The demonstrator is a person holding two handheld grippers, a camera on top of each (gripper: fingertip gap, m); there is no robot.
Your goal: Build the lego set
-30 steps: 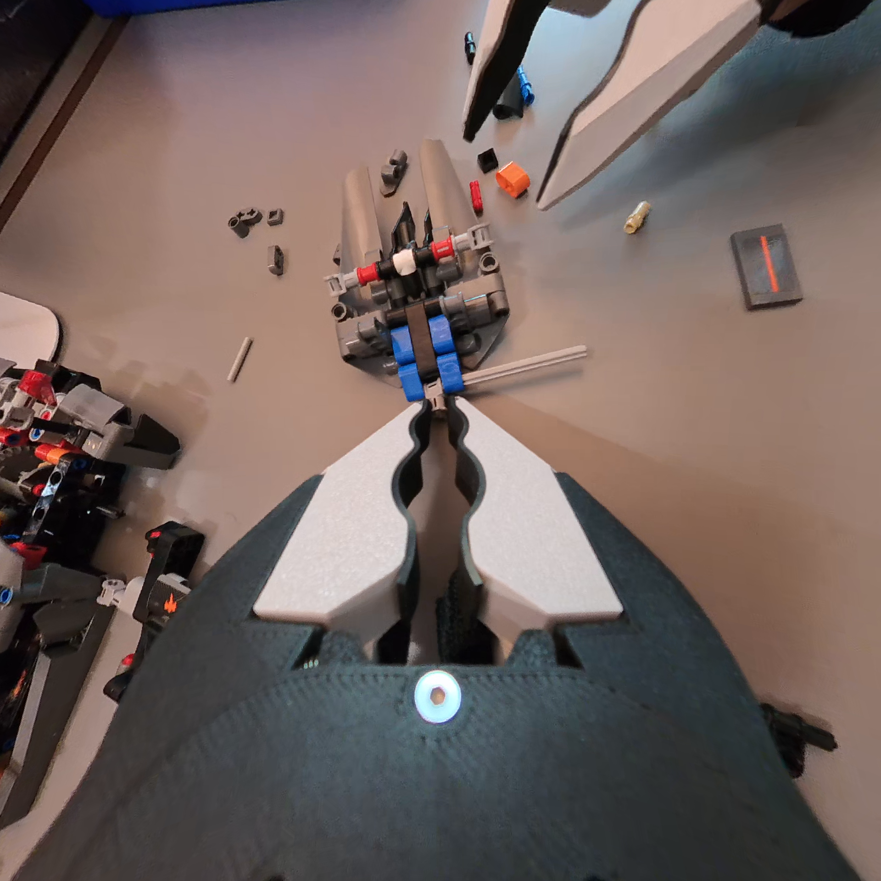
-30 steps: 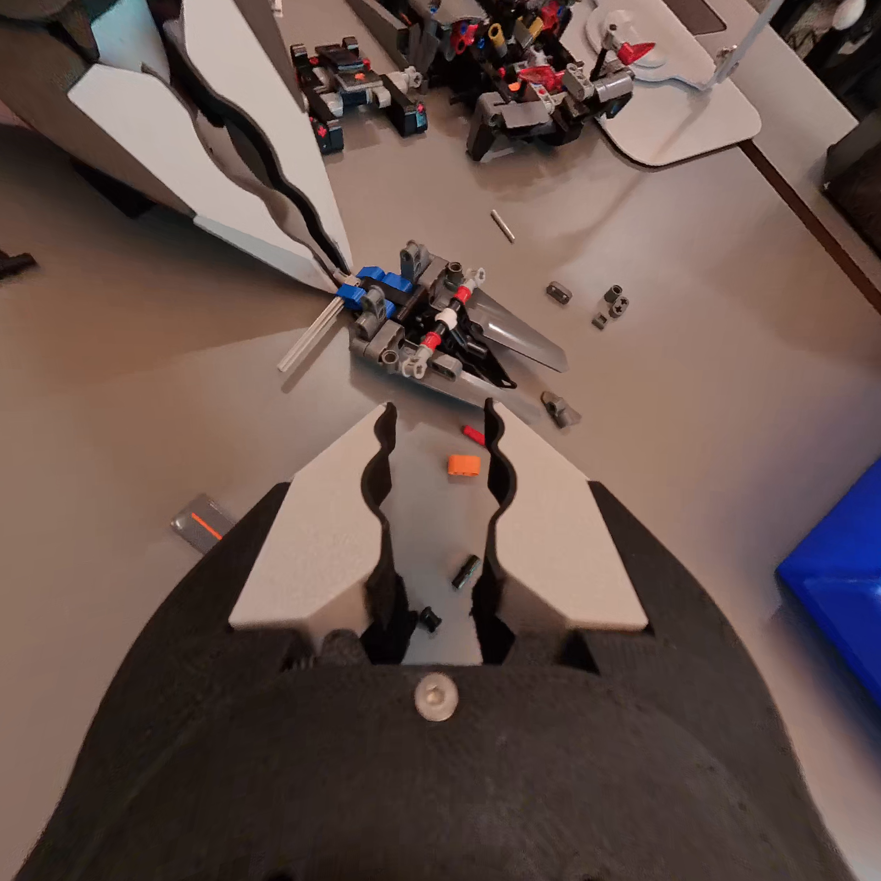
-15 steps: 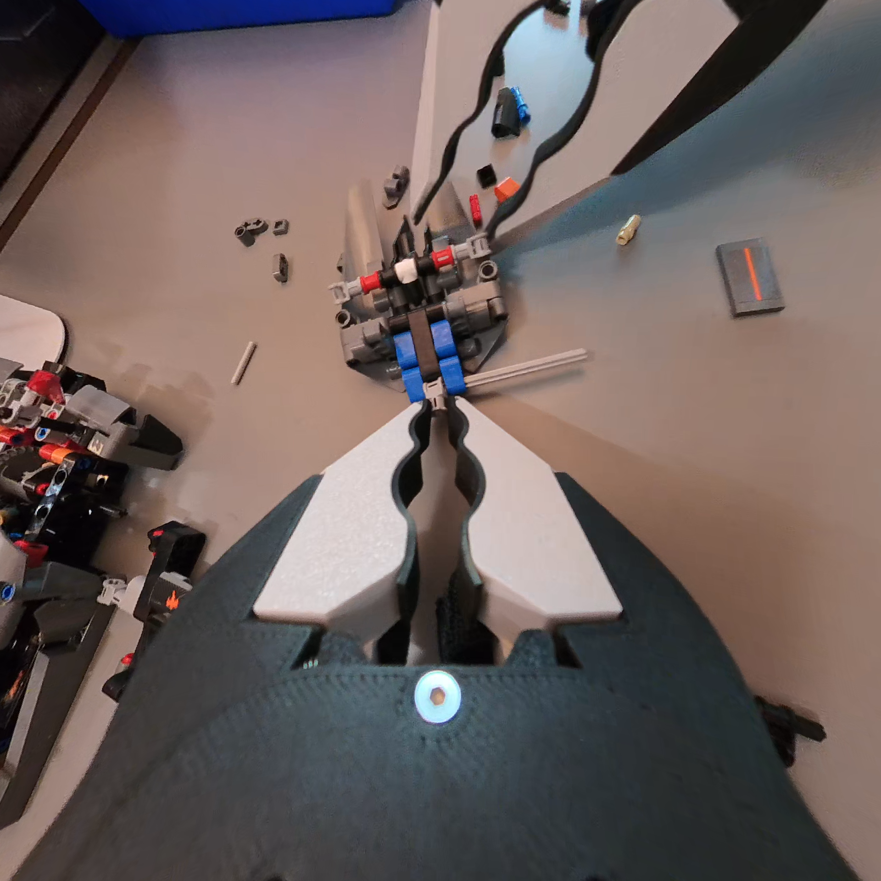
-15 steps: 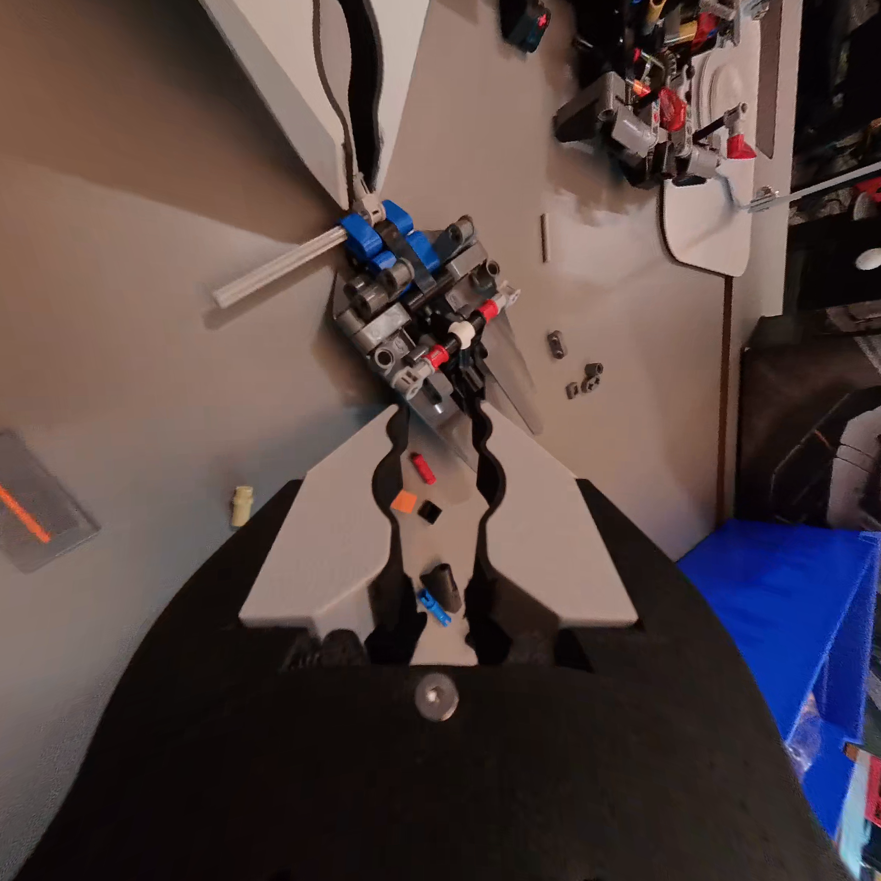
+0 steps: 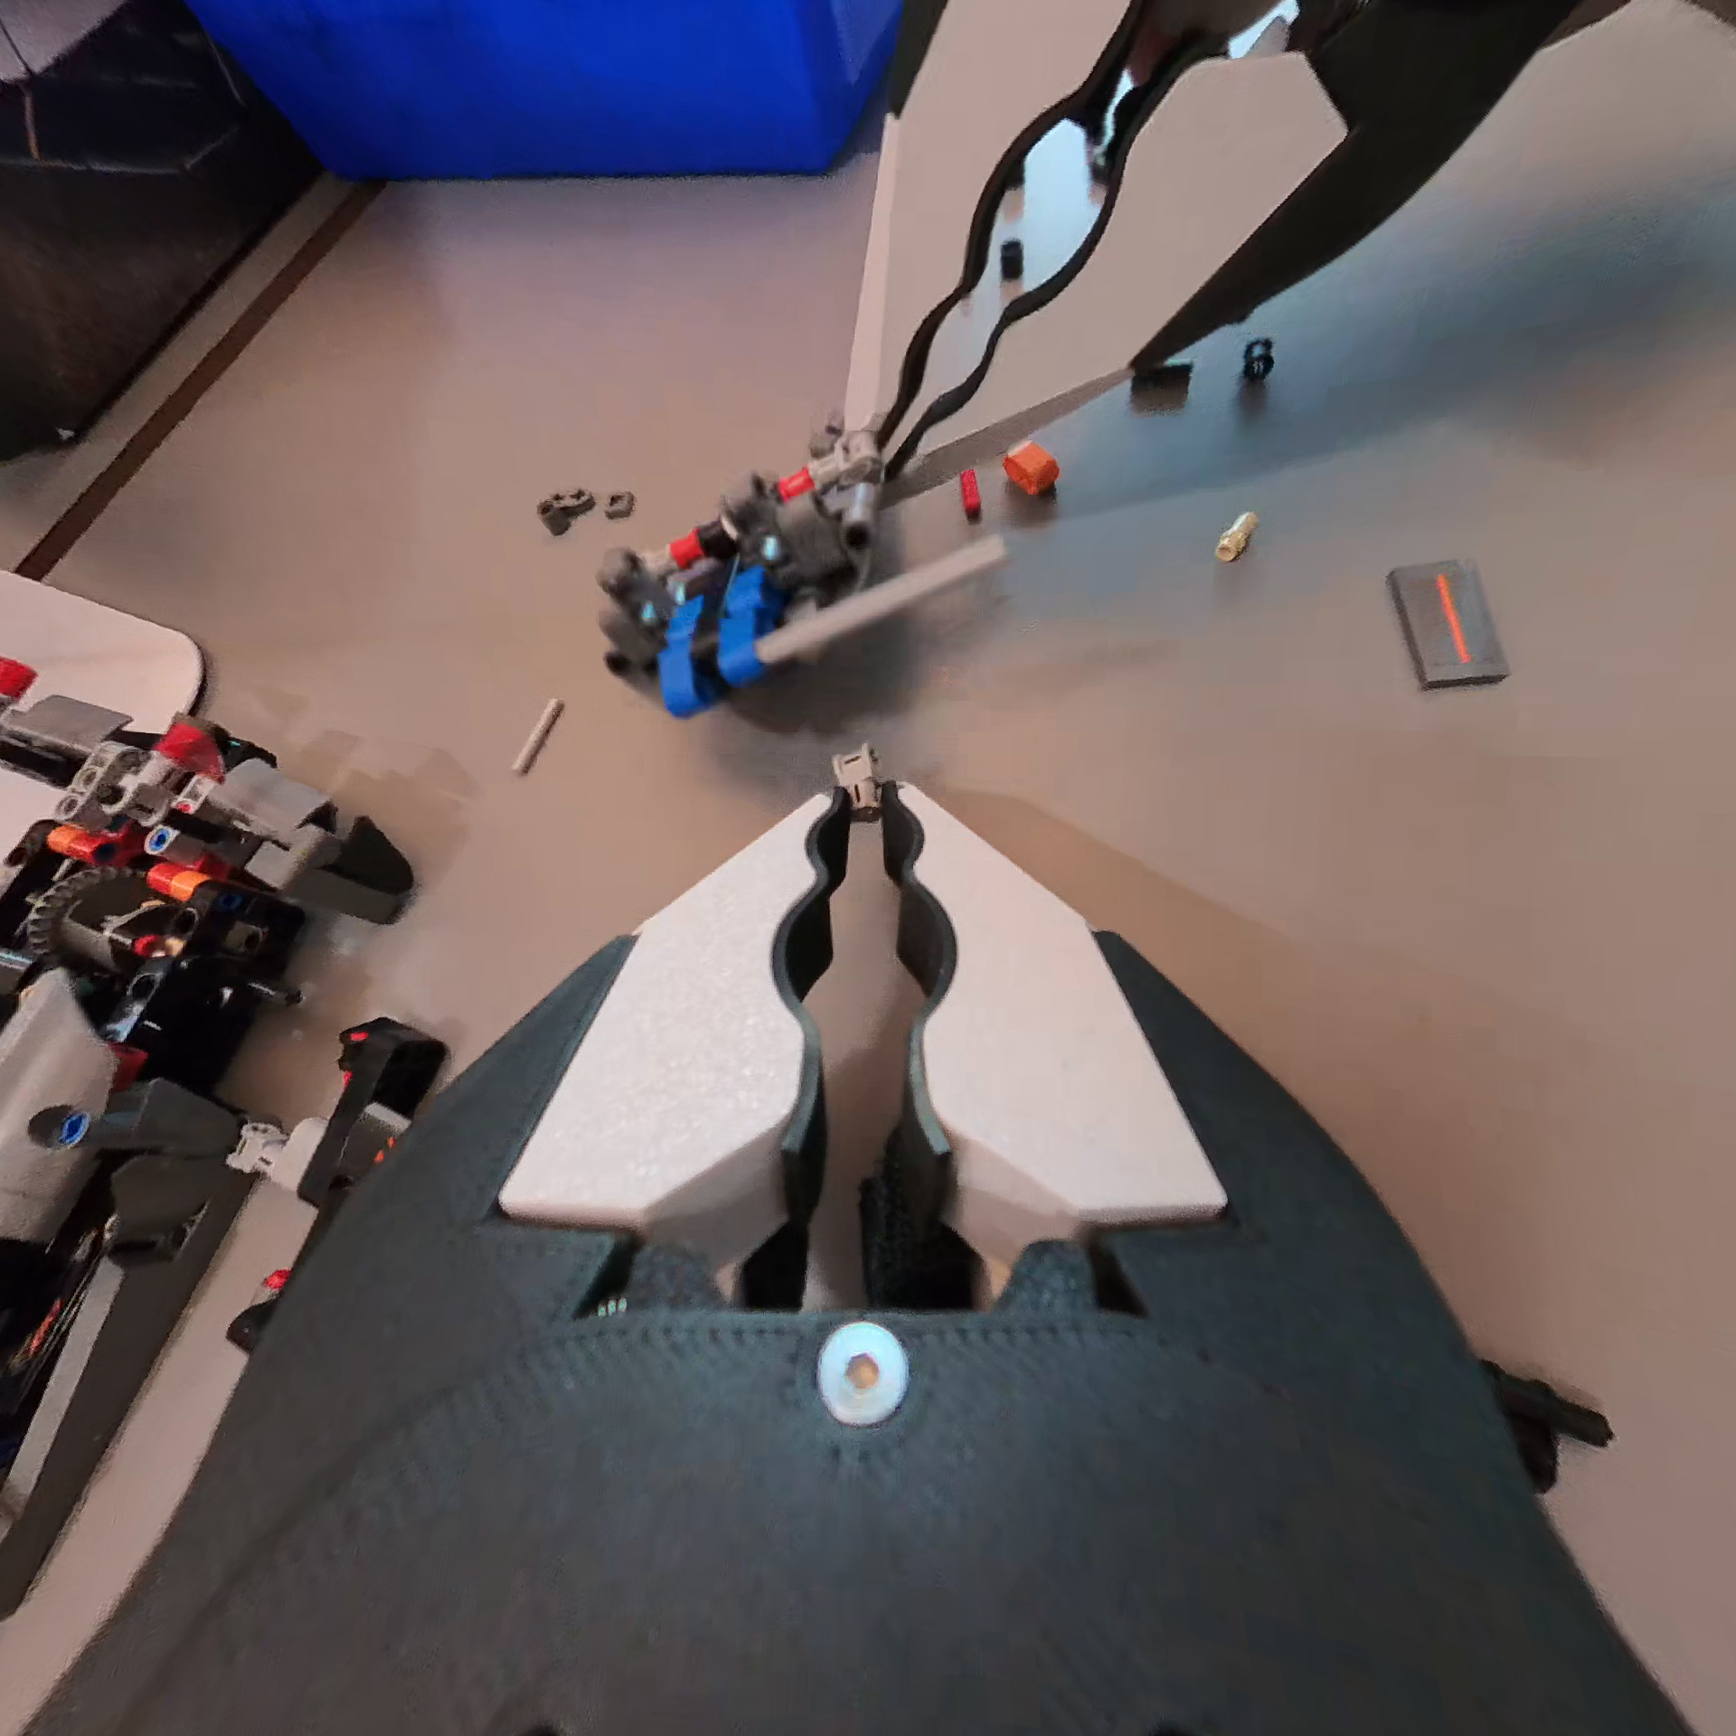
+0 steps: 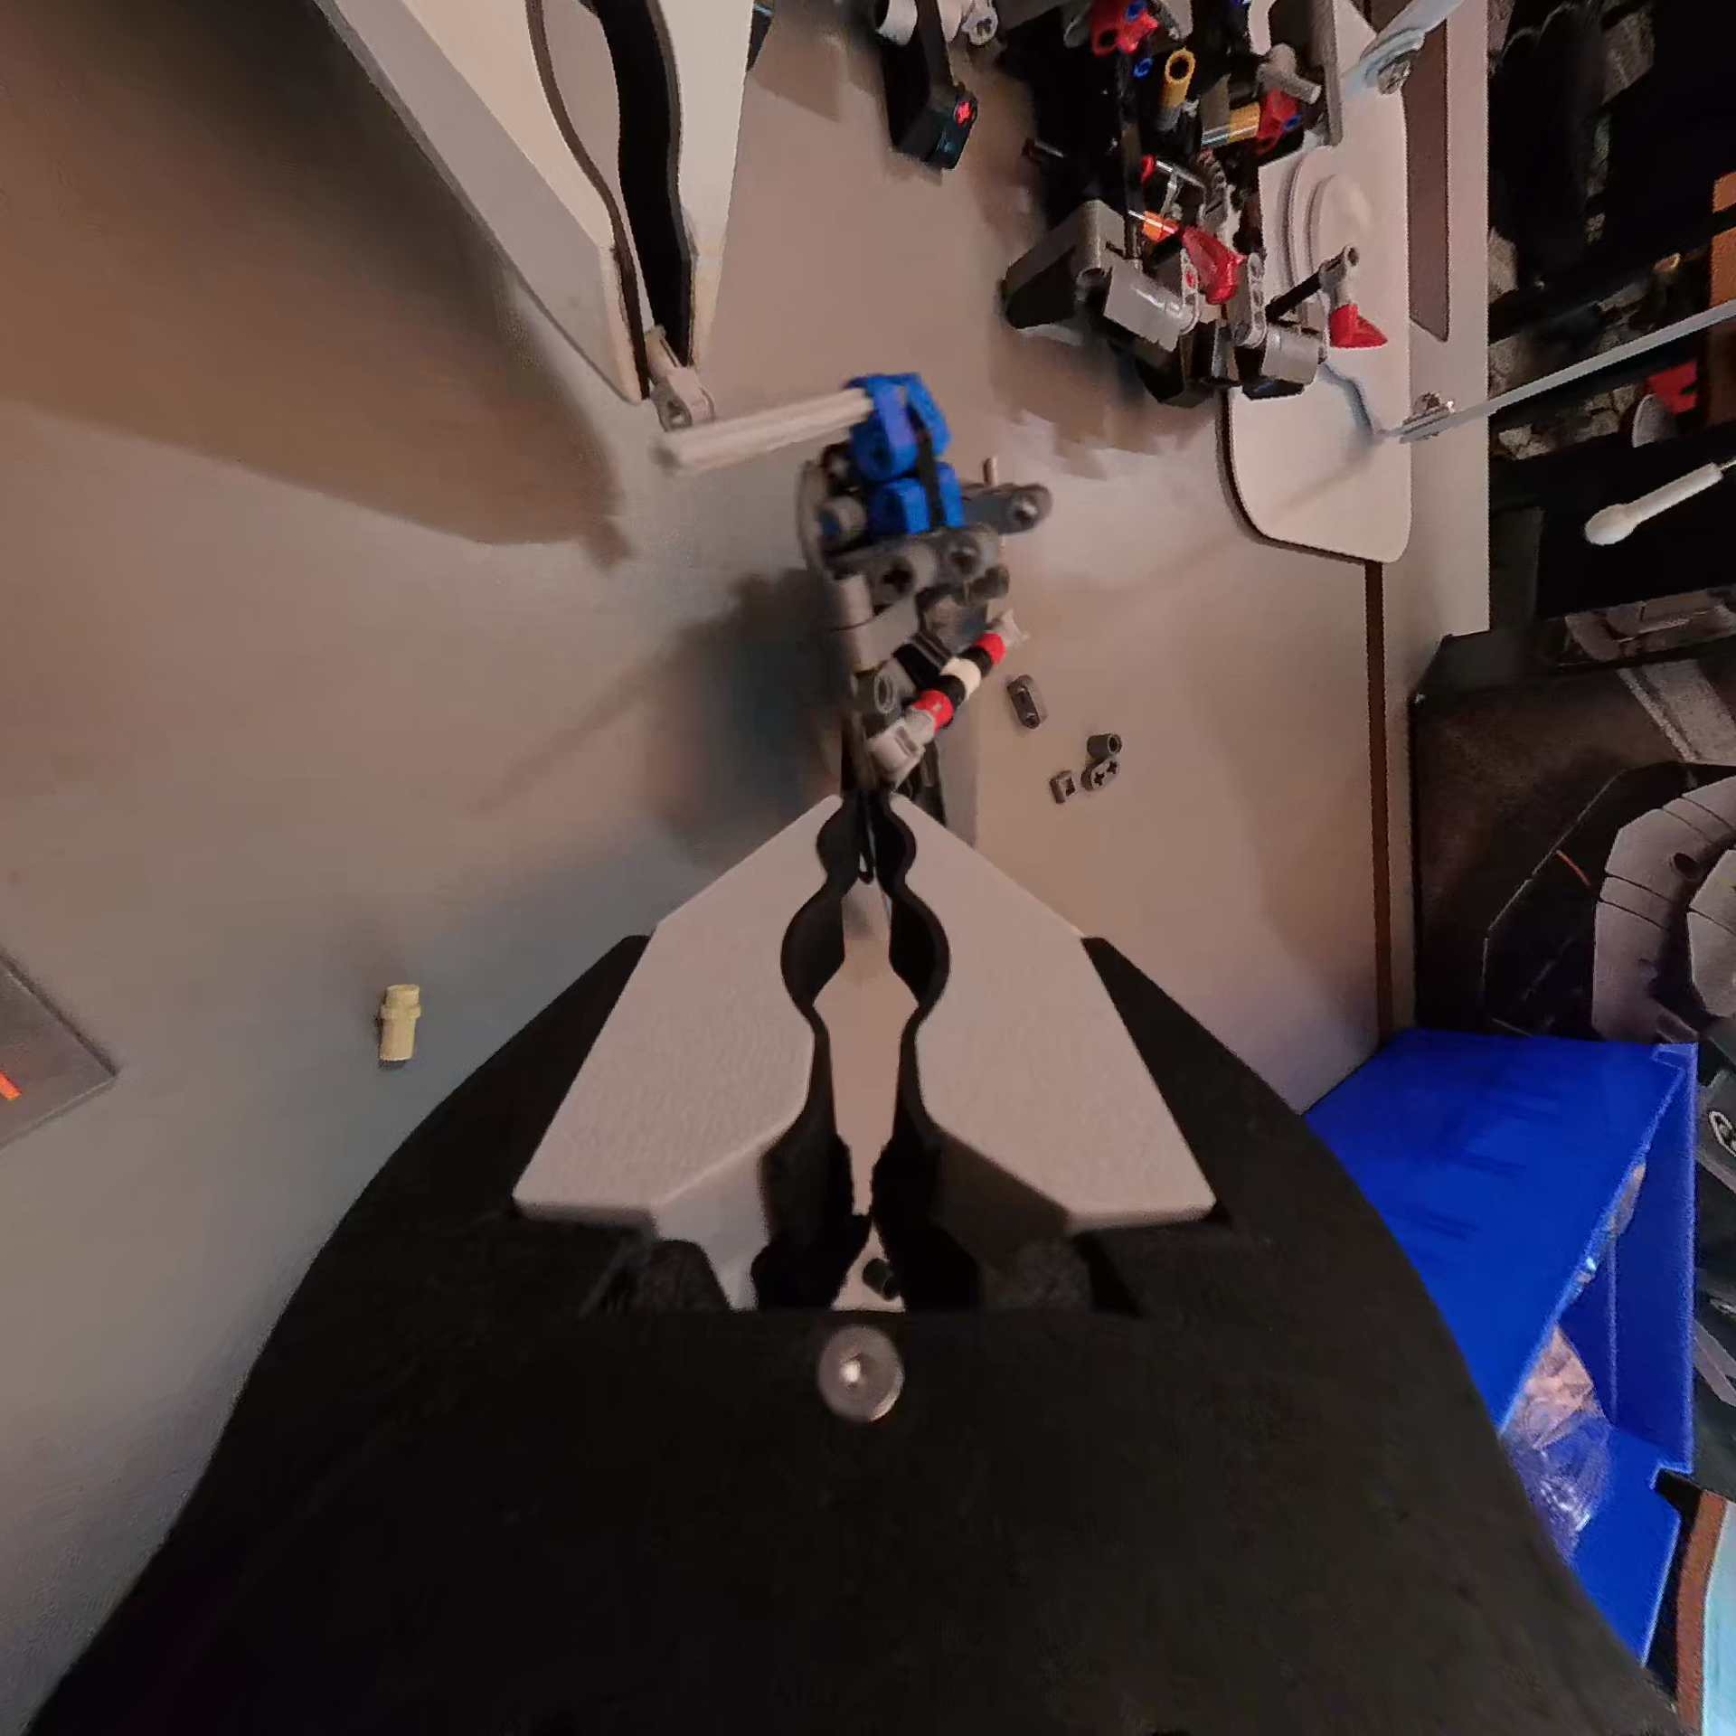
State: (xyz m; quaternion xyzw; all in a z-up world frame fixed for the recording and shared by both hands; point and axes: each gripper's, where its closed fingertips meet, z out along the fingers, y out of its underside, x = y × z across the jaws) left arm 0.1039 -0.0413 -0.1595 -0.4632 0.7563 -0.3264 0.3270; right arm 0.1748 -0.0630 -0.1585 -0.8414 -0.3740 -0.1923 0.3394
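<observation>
A small Lego sub-assembly (image 5: 742, 573) of grey, black, blue and red parts has a long grey axle (image 5: 883, 601) sticking out of its blue end. My right gripper (image 6: 866, 813) is shut on the dark far end of this sub-assembly (image 6: 902, 582) and holds it tilted up. It also shows in the left wrist view (image 5: 888, 460). My left gripper (image 5: 860, 798) is shut on a small light grey connector (image 5: 857, 780), a short gap in front of the blue end. The right wrist view shows it (image 6: 669, 371) with the connector (image 6: 684, 399) beside the axle.
A larger, partly built model (image 5: 141, 939) lies at the left beside a white board (image 6: 1334, 451). A blue bin (image 5: 564, 85) stands at the back. Loose parts lie around: an orange piece (image 5: 1030, 467), a tan pin (image 5: 1235, 537), a striped dark tile (image 5: 1447, 625), a short grey axle (image 5: 537, 736). My right fingertips sit around 8 cm from my left ones. The tan pin (image 5: 1235, 537) is about 9 cm from my right fingertips. It is also in sight in the right wrist view (image 6: 396, 1017).
My right gripper came down, shut on the sub-assembly's far end and tipped it up. My left gripper, still holding the grey connector, has come apart from the blue end.
</observation>
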